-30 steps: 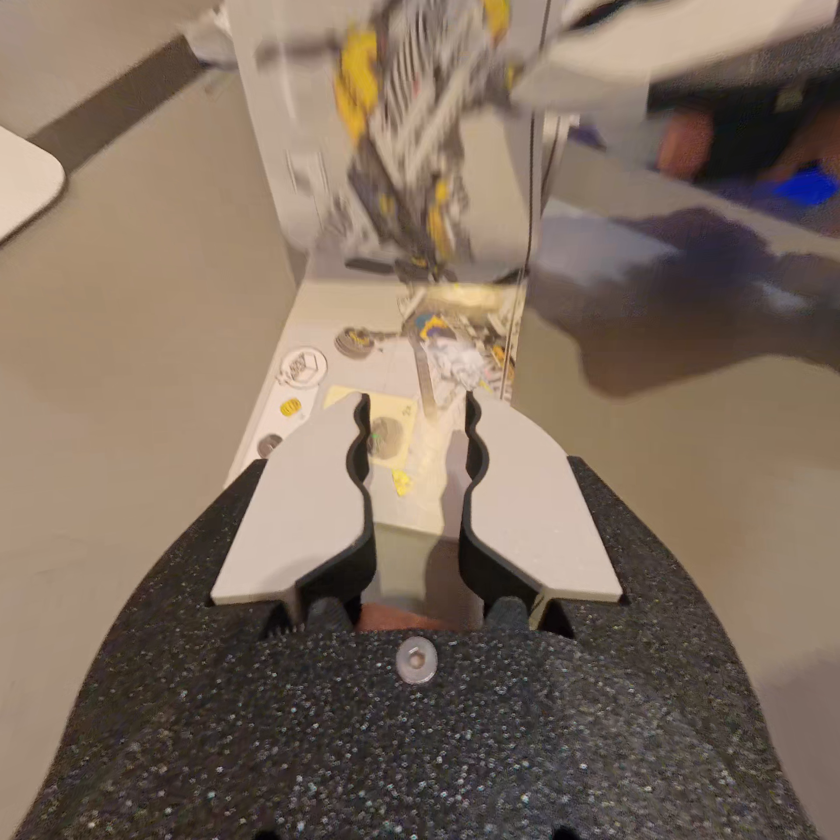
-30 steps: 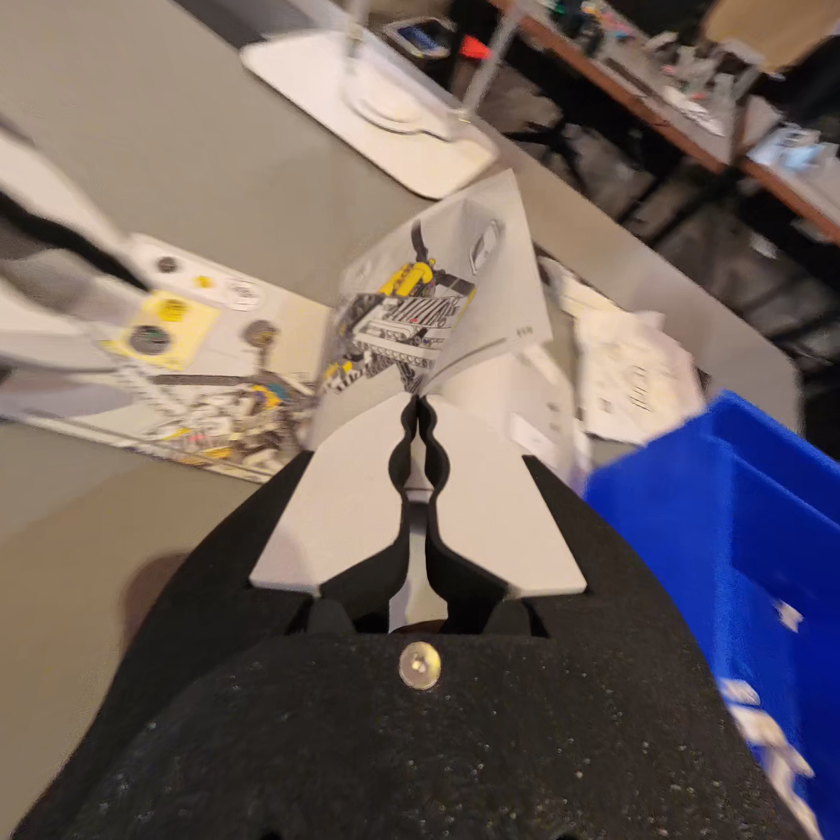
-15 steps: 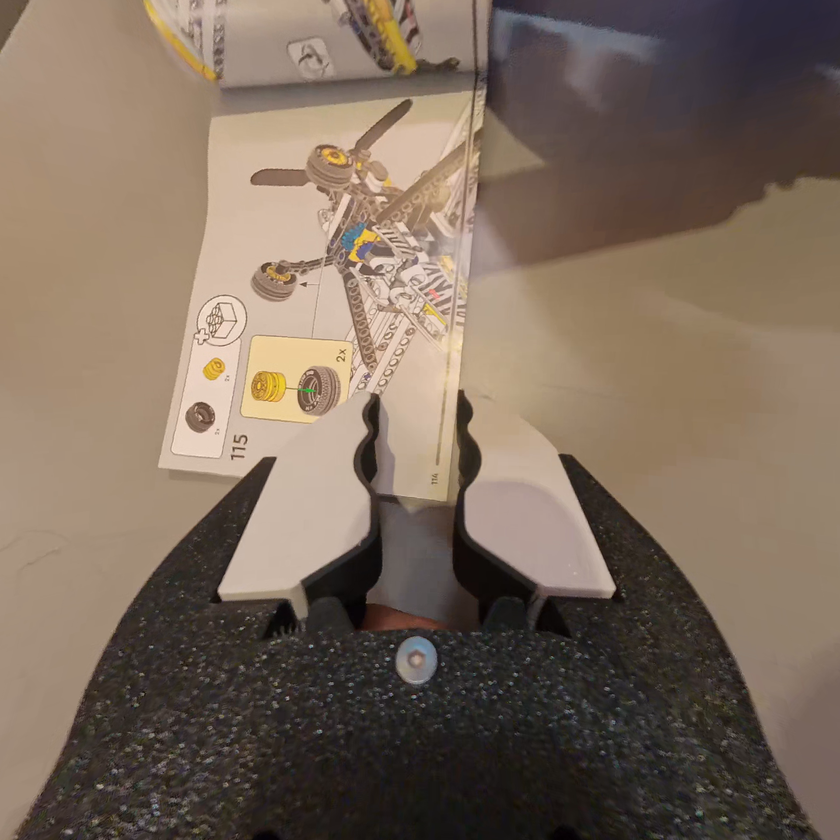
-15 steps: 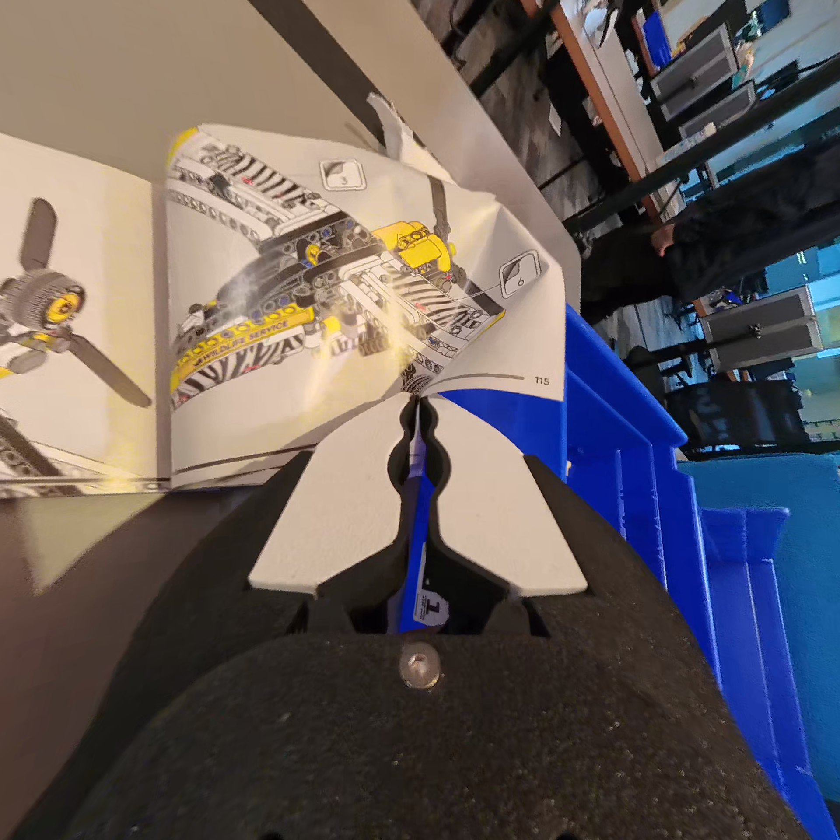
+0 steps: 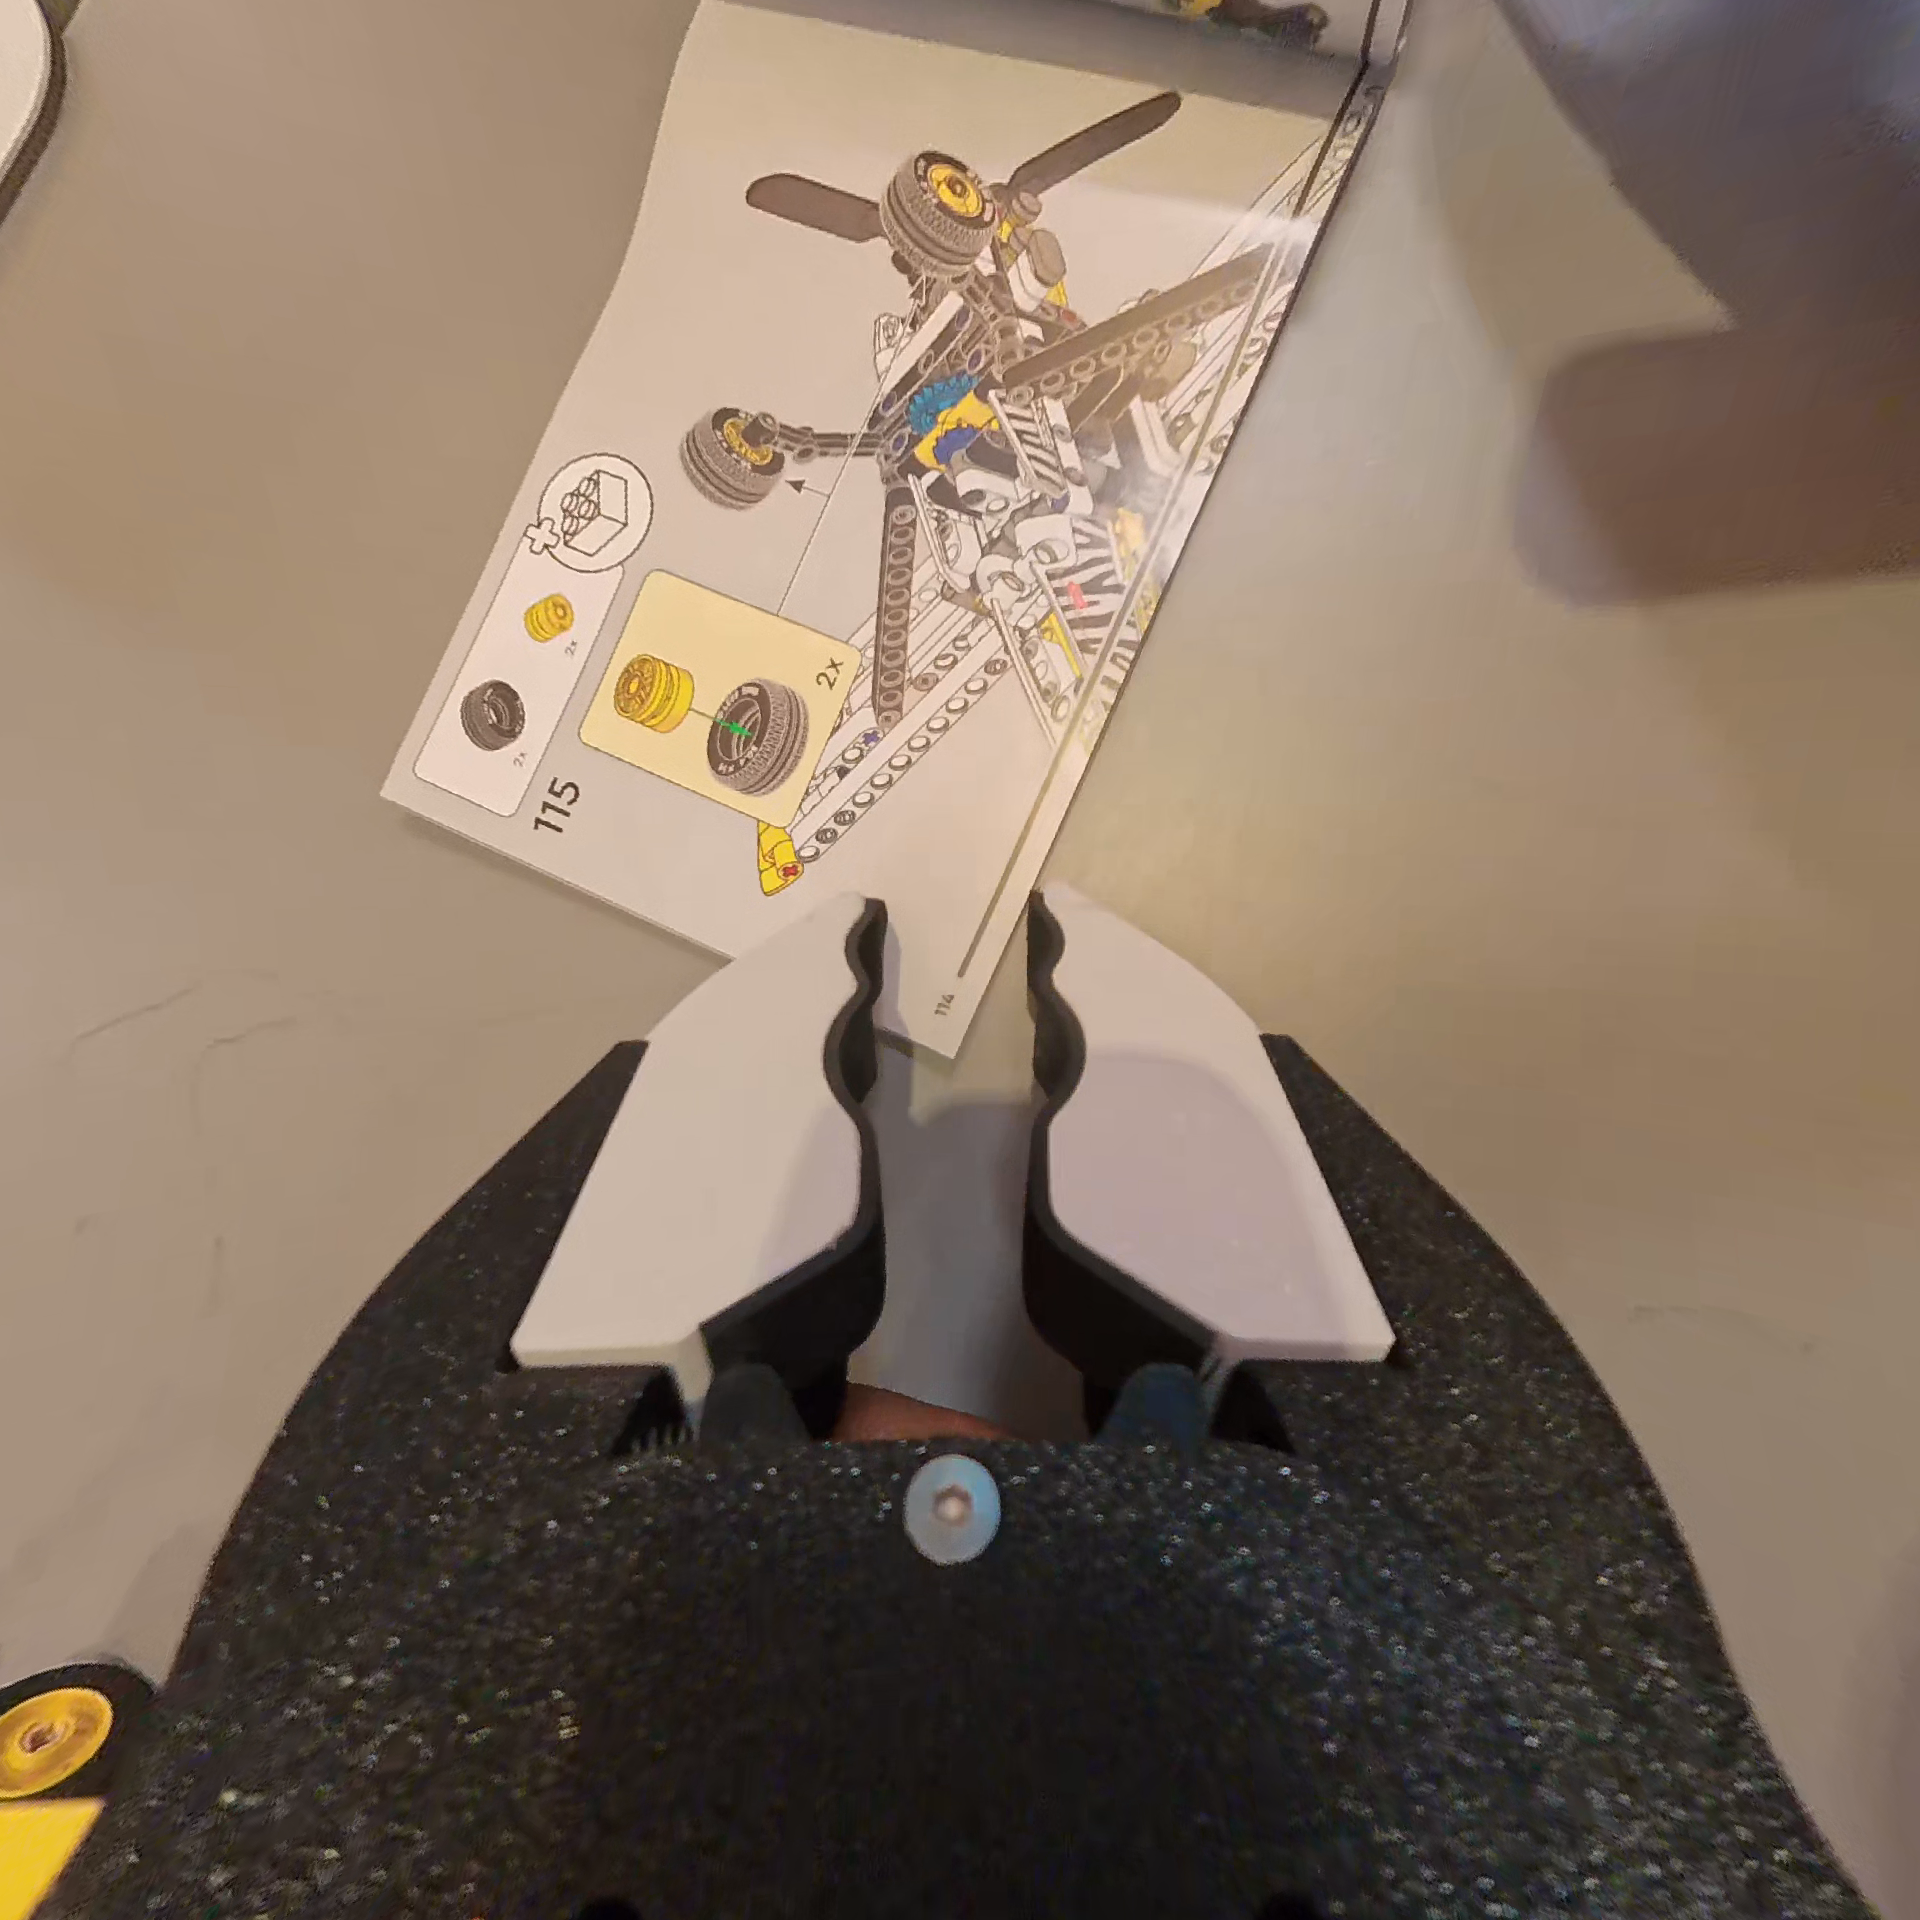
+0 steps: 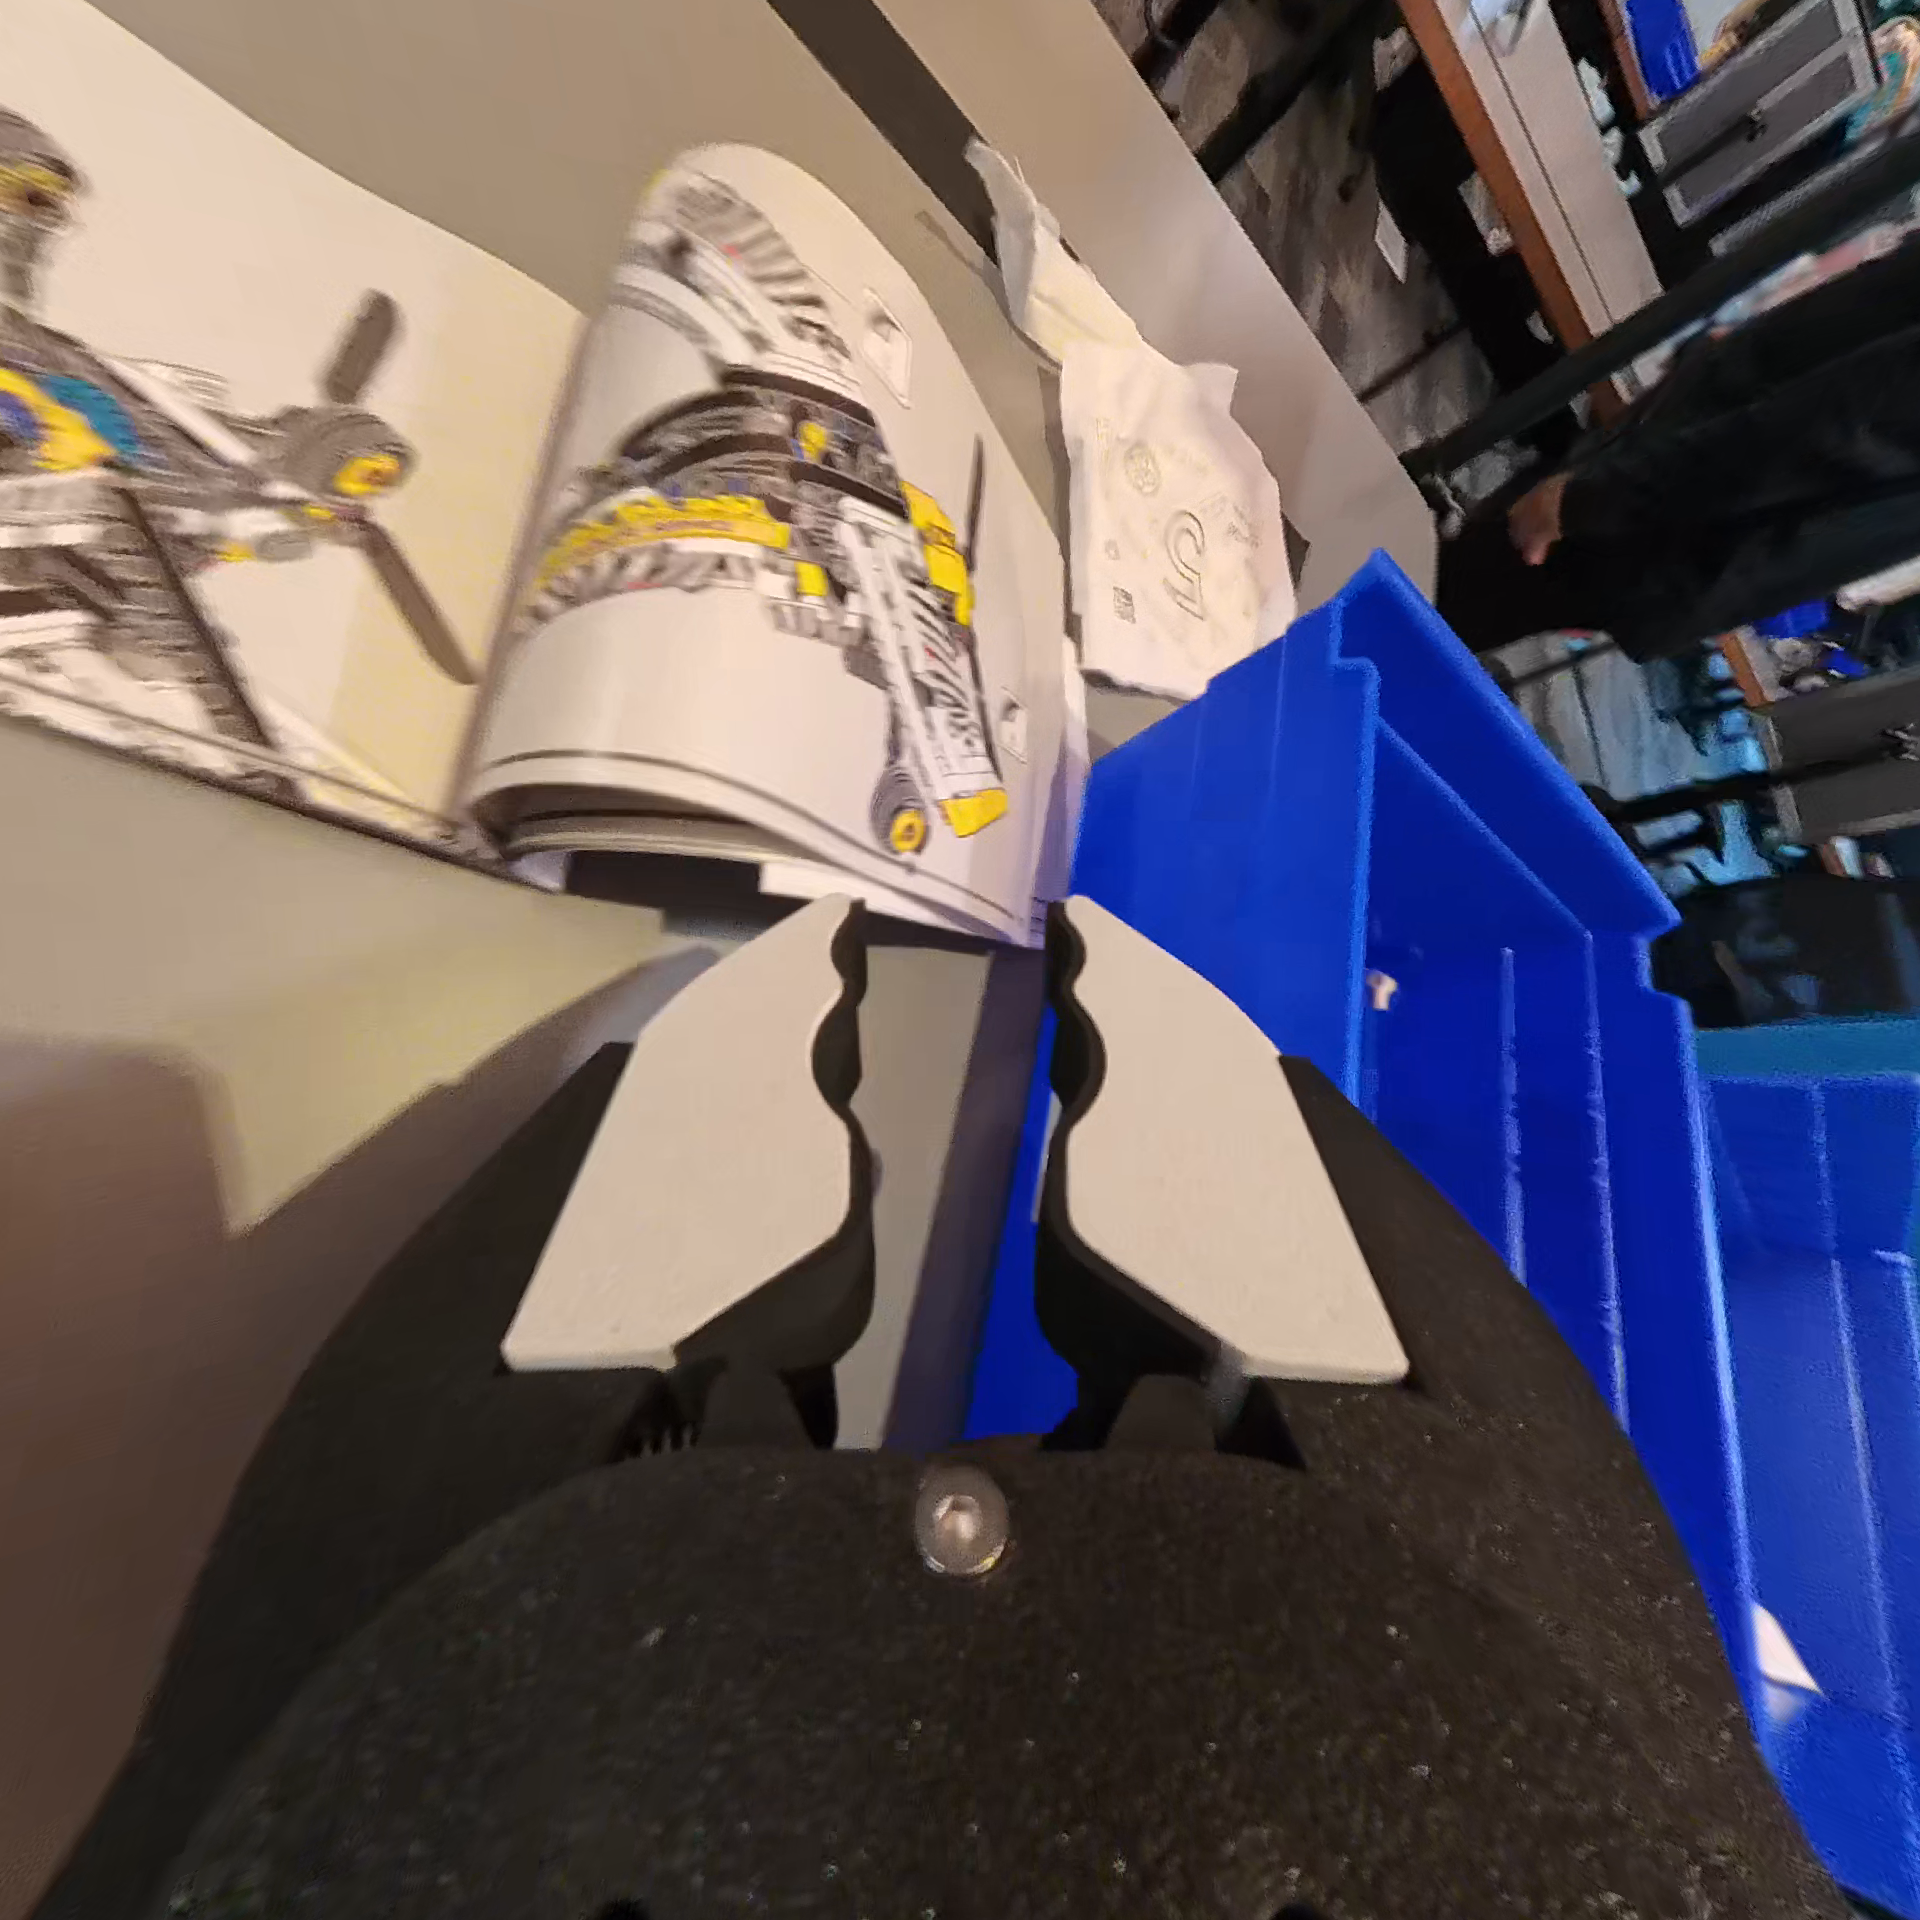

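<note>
An open instruction booklet (image 5: 831, 468) lies flat on the grey table (image 5: 260, 416), showing a drawing of a model plane and wheels. My left gripper (image 5: 954, 914) is open and hovers over the near corner of the page. That corner shows between the fingers, and the pads do not press on it. In the right wrist view the booklet's turned pages (image 6: 748, 644) curl up in a loose arc just beyond my right gripper (image 6: 954, 914). The right gripper is open and empty, with the page edge next to its right fingertip (image 6: 1081, 935).
A blue plastic bin (image 6: 1455, 935) stands close on the right of the right gripper. Crumpled white paper (image 6: 1164, 540) lies behind the booklet. A yellow-hubbed wheel (image 5: 47, 1745) sits at the left view's bottom left. A blurred dark shape (image 5: 1714, 312) hangs at its upper right. The grippers' ends are close to 25 centimetres from one another.
My right gripper was shut on a booklet page and carried it over. It has now opened and the page is free. My left gripper narrowed a little and moved nearer the page corner.
</note>
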Action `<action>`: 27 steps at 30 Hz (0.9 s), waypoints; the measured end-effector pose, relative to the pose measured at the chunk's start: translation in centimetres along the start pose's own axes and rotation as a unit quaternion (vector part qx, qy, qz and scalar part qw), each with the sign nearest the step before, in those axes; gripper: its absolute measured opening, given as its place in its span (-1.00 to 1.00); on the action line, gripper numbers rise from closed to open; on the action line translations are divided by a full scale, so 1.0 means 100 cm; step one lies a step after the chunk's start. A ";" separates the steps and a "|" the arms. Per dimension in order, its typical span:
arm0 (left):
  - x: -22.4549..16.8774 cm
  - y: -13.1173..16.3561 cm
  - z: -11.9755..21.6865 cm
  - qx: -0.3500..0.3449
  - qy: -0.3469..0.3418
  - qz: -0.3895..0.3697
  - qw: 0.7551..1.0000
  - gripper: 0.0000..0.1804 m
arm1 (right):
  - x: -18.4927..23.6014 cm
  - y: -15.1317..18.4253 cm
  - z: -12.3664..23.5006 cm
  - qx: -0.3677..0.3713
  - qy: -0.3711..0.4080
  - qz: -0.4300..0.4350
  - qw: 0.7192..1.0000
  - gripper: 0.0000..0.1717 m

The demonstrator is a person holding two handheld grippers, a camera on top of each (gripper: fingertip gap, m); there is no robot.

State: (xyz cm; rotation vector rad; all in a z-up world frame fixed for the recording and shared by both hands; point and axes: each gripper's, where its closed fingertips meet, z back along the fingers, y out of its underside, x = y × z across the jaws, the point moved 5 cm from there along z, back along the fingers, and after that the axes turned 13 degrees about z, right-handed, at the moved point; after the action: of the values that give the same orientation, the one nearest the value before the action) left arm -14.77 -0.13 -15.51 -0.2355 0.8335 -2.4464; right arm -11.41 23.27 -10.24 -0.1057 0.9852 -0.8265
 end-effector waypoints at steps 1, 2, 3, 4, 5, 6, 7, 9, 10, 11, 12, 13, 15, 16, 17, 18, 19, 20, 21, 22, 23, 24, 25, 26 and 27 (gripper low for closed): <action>0.000 0.000 0.000 0.002 0.000 -0.001 1.000 -0.70 | 0.005 -0.003 0.006 -0.022 -0.017 -0.001 1.000 -0.62; 0.001 0.000 0.000 0.005 0.000 -0.001 1.000 -0.70 | 0.012 -0.008 0.011 -0.048 -0.036 0.009 0.998 -0.61; 0.001 0.000 0.001 0.009 -0.001 -0.002 1.000 -0.70 | 0.019 -0.012 0.015 -0.073 -0.050 0.022 0.996 -0.62; 0.001 0.000 0.001 0.013 -0.006 -0.006 1.000 -0.69 | 0.024 -0.016 0.017 -0.091 -0.059 0.036 0.993 -0.63; 0.000 -0.001 0.002 0.015 -0.012 -0.016 1.000 -0.69 | 0.029 -0.018 0.018 -0.104 -0.065 0.053 0.991 -0.63; -0.003 -0.004 0.003 0.008 -0.013 -0.027 1.000 -0.68 | 0.033 -0.018 0.017 -0.111 -0.069 0.068 0.989 -0.63; -0.008 -0.009 0.003 -0.002 -0.007 -0.035 0.999 -0.68 | 0.036 -0.018 0.015 -0.109 -0.073 0.073 0.989 -0.63; -0.021 -0.020 0.002 -0.028 0.019 -0.042 0.999 -0.67 | 0.041 -0.017 0.010 -0.110 -0.092 0.065 0.987 -0.63; -0.027 -0.026 0.000 -0.039 0.031 -0.042 0.998 -0.67 | 0.044 -0.017 0.008 -0.112 -0.106 0.055 0.987 -0.63; -0.030 -0.031 -0.005 -0.043 0.038 -0.041 0.997 -0.67 | 0.046 -0.016 0.005 -0.112 -0.120 0.043 0.985 -0.63; -0.033 -0.035 -0.011 -0.043 0.041 -0.040 0.997 -0.66 | 0.048 -0.015 0.003 -0.112 -0.133 0.032 0.984 -0.63; -0.035 -0.038 -0.017 -0.041 0.040 -0.041 0.998 -0.64 | 0.048 -0.014 0.001 -0.112 -0.142 0.022 0.983 -0.63; -0.036 -0.041 -0.028 -0.029 0.034 -0.043 0.998 -0.63 | 0.048 -0.012 -0.003 -0.109 -0.149 0.008 0.983 -0.63; -0.035 -0.041 -0.033 -0.024 0.028 -0.040 0.999 -0.64 | 0.046 -0.011 -0.004 -0.108 -0.150 0.002 0.983 -0.63; -0.033 -0.042 -0.034 -0.027 0.028 -0.031 0.999 -0.65 | 0.044 -0.010 -0.005 -0.108 -0.152 -0.004 0.982 -0.64; -0.031 -0.042 -0.035 -0.026 0.029 -0.023 0.999 -0.66 | 0.042 -0.011 -0.006 -0.108 -0.154 -0.010 0.982 -0.64; -0.029 -0.042 -0.035 -0.025 0.027 -0.019 0.999 -0.66 | 0.041 -0.011 -0.008 -0.106 -0.155 -0.014 0.982 -0.64; -0.026 -0.042 -0.035 -0.025 0.024 -0.013 0.999 -0.66 | 0.039 -0.011 -0.010 -0.102 -0.153 -0.015 0.983 -0.63; -0.023 -0.041 -0.034 -0.026 0.019 -0.006 0.999 -0.66 | 0.038 -0.012 -0.011 -0.098 -0.152 -0.013 0.983 -0.63; -0.019 -0.040 -0.034 -0.026 0.014 0.000 1.000 -0.66 | 0.038 -0.013 -0.013 -0.098 -0.154 -0.012 0.983 -0.63; -0.016 -0.039 -0.033 -0.027 0.009 0.006 1.000 -0.66 | 0.039 -0.015 -0.015 -0.100 -0.157 -0.011 0.982 -0.64; -0.012 -0.038 -0.032 -0.027 0.004 0.011 1.000 -0.66 | 0.040 -0.017 -0.017 -0.102 -0.161 -0.011 0.982 -0.63; -0.008 -0.038 -0.032 -0.028 -0.001 0.017 0.999 -0.66 | 0.041 -0.019 -0.019 -0.103 -0.163 -0.011 0.981 -0.63; -0.004 -0.037 -0.031 -0.028 -0.007 0.022 0.999 -0.66 | 0.041 -0.021 -0.022 -0.103 -0.164 -0.010 0.981 -0.63; 0.000 -0.037 -0.031 -0.029 -0.014 0.027 0.999 -0.66 | 0.042 -0.022 -0.024 -0.102 -0.166 -0.009 0.981 -0.62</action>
State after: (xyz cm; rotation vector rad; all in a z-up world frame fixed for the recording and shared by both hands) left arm -17.40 3.91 -15.72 -0.2631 0.8872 -2.3654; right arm -13.39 19.59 -13.59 -0.4155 0.7511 -0.6948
